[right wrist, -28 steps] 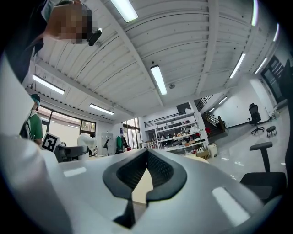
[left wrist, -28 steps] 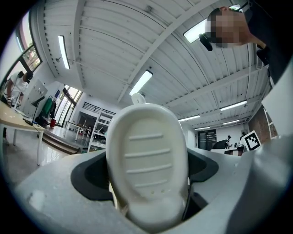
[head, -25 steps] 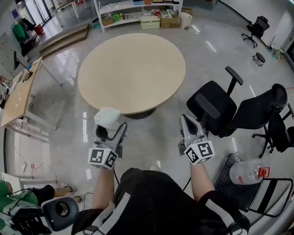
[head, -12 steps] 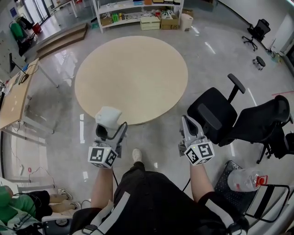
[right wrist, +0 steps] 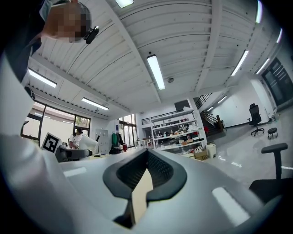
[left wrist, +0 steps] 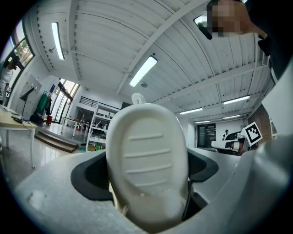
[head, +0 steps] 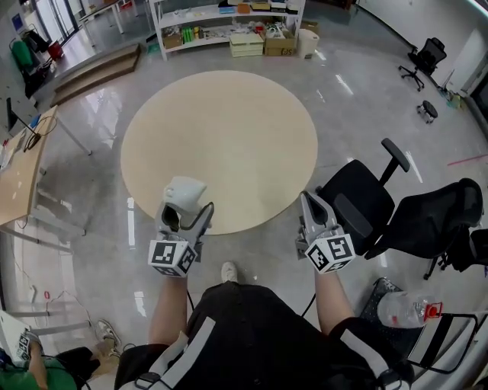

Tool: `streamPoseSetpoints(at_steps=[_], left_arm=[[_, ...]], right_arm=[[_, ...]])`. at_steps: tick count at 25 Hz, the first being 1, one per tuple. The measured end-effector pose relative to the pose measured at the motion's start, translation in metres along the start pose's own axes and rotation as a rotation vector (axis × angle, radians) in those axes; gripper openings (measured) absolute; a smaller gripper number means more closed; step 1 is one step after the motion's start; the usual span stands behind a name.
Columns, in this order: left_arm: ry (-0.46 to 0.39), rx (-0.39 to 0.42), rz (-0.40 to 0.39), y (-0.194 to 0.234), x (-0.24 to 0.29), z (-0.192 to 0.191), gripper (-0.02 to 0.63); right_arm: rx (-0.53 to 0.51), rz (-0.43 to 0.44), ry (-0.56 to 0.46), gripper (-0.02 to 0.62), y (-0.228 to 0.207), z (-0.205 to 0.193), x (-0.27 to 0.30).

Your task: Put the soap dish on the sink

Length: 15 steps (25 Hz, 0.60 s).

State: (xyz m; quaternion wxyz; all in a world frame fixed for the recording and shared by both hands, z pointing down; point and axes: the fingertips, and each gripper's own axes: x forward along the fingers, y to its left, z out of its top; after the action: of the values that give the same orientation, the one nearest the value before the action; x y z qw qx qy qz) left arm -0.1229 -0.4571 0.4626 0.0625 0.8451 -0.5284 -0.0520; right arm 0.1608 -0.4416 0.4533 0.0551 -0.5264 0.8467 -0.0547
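Note:
A white oval soap dish (head: 184, 193) with ribbed grooves sticks up out of my left gripper (head: 181, 218), which is shut on it. In the left gripper view the soap dish (left wrist: 147, 160) fills the middle, its ribbed face towards the camera, pointing at the ceiling. My right gripper (head: 312, 211) is held level with the left one, shut, with nothing in it; in the right gripper view its dark pads (right wrist: 158, 171) stand almost together. Both grippers hang over the floor just before the near edge of the round table. No sink is in view.
A round beige table (head: 221, 129) stands straight ahead. Black office chairs (head: 358, 202) crowd the right side. A water bottle (head: 404, 305) lies on a chair at lower right. Shelves (head: 229, 23) line the far wall, and a wooden desk (head: 19, 175) is at left.
The view has advanced toward the round table, whose near edge now lies closer to the grippers. Both grippers keep their pose, the left still holding the soap dish.

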Motion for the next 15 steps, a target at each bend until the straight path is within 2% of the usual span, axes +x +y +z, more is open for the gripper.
streamPoseSetpoints(at_steps=[4, 15], left_arm=[[0.074, -0.01, 0.007, 0.023, 0.02, -0.017, 0.474], [0.19, -0.053, -0.023, 0.062, 0.054, -0.063, 0.474]], right_arm=[[0.005, -0.012, 0.034, 0.006, -0.003, -0.012, 0.026], [0.01, -0.044, 0.112, 0.006, -0.01, -0.045, 0.083]])
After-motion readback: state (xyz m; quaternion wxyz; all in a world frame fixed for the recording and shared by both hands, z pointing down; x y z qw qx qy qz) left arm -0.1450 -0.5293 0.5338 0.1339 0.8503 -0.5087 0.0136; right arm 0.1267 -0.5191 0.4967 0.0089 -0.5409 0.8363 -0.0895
